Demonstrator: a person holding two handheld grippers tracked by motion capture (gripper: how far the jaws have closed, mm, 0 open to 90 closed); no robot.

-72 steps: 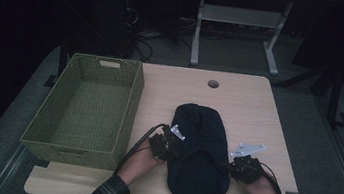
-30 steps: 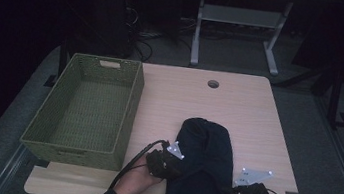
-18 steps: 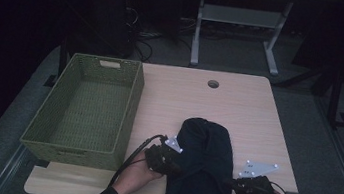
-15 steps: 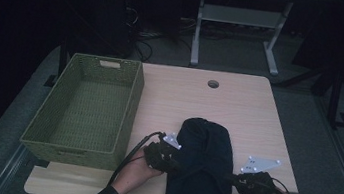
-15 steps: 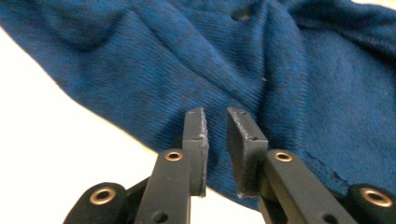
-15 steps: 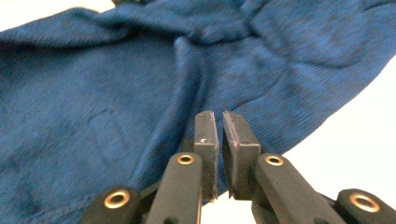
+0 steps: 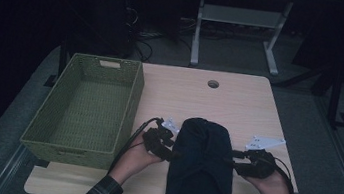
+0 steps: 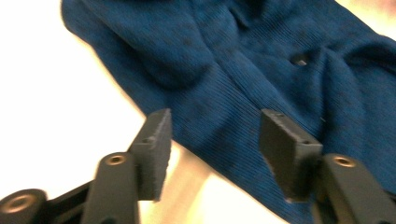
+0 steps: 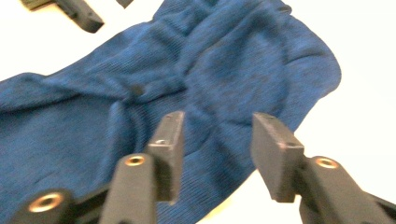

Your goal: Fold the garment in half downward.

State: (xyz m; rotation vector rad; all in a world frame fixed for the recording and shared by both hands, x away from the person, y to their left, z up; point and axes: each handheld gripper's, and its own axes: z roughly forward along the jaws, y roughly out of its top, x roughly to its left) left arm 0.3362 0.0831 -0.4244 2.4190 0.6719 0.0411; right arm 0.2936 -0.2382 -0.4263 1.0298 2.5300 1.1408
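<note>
A dark blue knitted garment lies bunched lengthwise on the wooden table, its near end hanging over the front edge. My left gripper sits at its left side, open, jaws spread over the cloth's edge. At the right side my right gripper is also open, and the garment lies under its jaws. Nothing is pinched in either one. The left gripper's jaw tip shows across the garment in the right gripper view.
A green woven basket stands empty along the table's left side, close to my left hand. A cable hole sits near the table's far edge. Behind the table is a white desk frame on the dark floor.
The garment was drawn toward the front edge and bunched narrower. Both grippers then moved forward again along its sides and now stand at its middle.
</note>
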